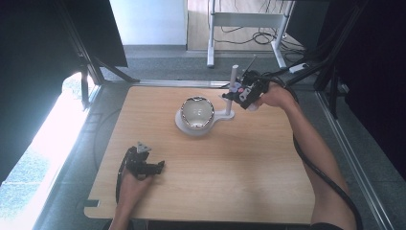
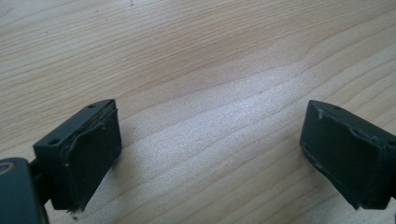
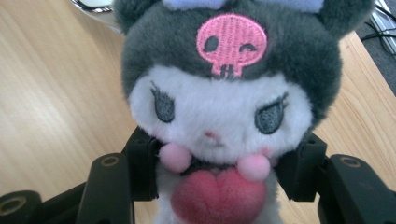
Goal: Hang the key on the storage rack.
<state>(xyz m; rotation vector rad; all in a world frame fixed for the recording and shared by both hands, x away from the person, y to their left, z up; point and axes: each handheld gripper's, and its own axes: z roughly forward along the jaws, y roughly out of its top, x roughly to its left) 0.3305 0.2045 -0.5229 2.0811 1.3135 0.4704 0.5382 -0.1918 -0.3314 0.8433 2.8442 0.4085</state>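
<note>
Clamped in the right gripper, a plush toy is carried near the bowl; placing comes next, while the left gripper is held wide on the bench.

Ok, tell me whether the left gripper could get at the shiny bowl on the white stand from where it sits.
Probably yes. The left gripper rests near the table's front edge with its jaws open and nothing between them, and bare wooden table lies between it and the bowl. The right gripper, holding the plush toy, is beyond the stand.
</note>
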